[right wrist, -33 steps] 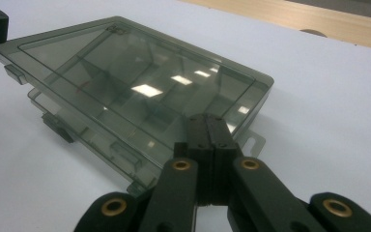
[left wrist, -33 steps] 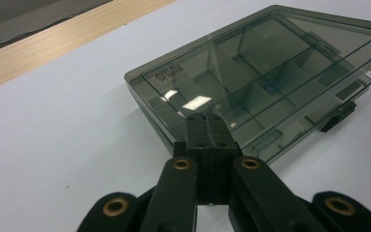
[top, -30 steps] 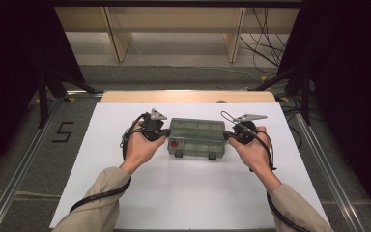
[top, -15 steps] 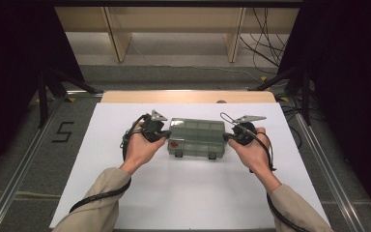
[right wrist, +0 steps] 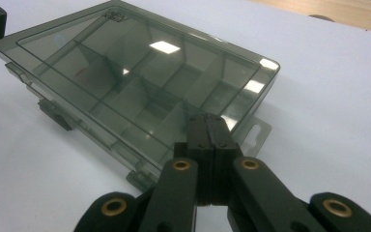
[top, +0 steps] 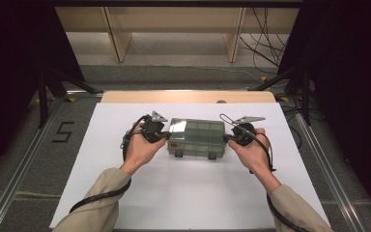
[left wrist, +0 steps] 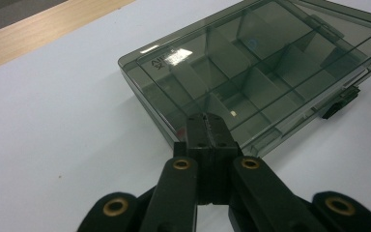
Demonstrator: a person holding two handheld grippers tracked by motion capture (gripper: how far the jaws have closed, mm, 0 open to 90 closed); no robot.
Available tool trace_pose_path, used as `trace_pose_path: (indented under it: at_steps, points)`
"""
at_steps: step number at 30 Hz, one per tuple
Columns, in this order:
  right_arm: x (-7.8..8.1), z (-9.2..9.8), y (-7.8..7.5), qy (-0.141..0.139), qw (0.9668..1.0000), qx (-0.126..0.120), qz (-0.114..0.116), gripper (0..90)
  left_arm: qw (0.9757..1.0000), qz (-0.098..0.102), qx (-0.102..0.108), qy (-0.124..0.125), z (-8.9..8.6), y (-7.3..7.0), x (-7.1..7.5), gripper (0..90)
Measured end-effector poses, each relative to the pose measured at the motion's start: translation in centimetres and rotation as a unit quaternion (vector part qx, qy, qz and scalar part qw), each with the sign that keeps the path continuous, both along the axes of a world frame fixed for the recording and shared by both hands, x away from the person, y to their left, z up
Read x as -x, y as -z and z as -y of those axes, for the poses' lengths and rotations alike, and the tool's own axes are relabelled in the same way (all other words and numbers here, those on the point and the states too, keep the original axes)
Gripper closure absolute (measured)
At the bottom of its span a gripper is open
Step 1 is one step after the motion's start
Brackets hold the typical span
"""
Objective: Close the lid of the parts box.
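A smoky clear plastic organizer box (top: 197, 137) with a closed lid and empty inner compartments lies flat on the white table (top: 188, 193). My left gripper (top: 165, 137) is shut with nothing in it, its tip against the box's left end. My right gripper (top: 226, 138) is shut as well, its tip at the box's right end. In the left gripper view the closed jaws (left wrist: 206, 126) meet the edge of the box (left wrist: 261, 67). In the right gripper view the closed jaws (right wrist: 207, 126) rest over the box's (right wrist: 135, 77) near corner beside its hang tab (right wrist: 256, 130). Two dark latches sit on the box's front side (top: 195, 155).
A wooden strip (top: 188, 96) runs along the table's far edge. Metal rails (top: 19, 174) flank the white surface, with a "5" marked on the floor (top: 62, 131) at left. Cables (top: 265, 43) lie on the floor at the back right. A wooden frame's legs (top: 118, 43) stand behind.
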State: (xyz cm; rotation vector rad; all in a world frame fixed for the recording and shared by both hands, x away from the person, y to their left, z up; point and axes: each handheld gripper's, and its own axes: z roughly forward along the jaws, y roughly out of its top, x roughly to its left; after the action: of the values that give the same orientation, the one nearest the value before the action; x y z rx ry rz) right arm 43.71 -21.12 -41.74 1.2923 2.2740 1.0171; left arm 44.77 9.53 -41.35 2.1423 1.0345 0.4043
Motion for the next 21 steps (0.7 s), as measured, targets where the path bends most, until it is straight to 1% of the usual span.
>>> trace_pose_path:
  at_steps: [1, 2, 3, 9, 12, 14, 15, 19, 21]
  points:
    - [0.0, -0.08, 0.03, 0.003, 1.0, -0.004, -0.001, 90.0, 1.0, 0.0, -0.002, 0.002, -0.02, 0.02, -0.02, 90.0]
    - [-0.09, -0.05, 0.15, 0.0, 1.0, 0.0, 0.007, 90.0, 1.0, -0.002, 0.0, 0.0, 0.03, 0.09, 0.01, 90.0]
    - [-0.02, -0.12, 0.05, 0.004, 1.0, -0.004, -0.002, 90.0, 1.0, -0.002, 0.001, -0.001, 0.08, 0.16, 0.01, 90.0]
    - [0.02, -0.19, 0.15, 0.008, 1.0, -0.003, -0.004, 90.0, 1.0, -0.004, 0.001, 0.0, 0.12, 0.29, 0.0, 90.0]
    - [0.0, -0.18, 0.2, 0.003, 1.0, -0.004, -0.006, 90.0, 1.0, -0.007, 0.001, 0.0, 0.15, 0.39, 0.01, 90.0]
    - [-0.02, -0.19, 0.23, 0.004, 1.0, -0.002, -0.008, 90.0, 1.0, -0.007, 0.0, 0.0, 0.16, 0.44, 0.0, 90.0]
    - [0.03, -0.26, 0.28, 0.007, 0.9999, -0.006, -0.009, 90.0, 1.0, -0.009, 0.001, -0.001, 0.17, 0.48, 0.0, 90.0]
    - [0.04, -0.27, 0.38, 0.005, 0.9999, -0.004, -0.01, 90.0, 1.0, -0.01, 0.001, -0.001, 0.16, 0.56, -0.02, 90.0]
    - [0.26, -0.39, 0.28, 0.011, 0.9996, -0.006, -0.027, 90.0, 0.9999, -0.01, 0.001, -0.003, 0.18, 0.61, 0.0, 90.0]
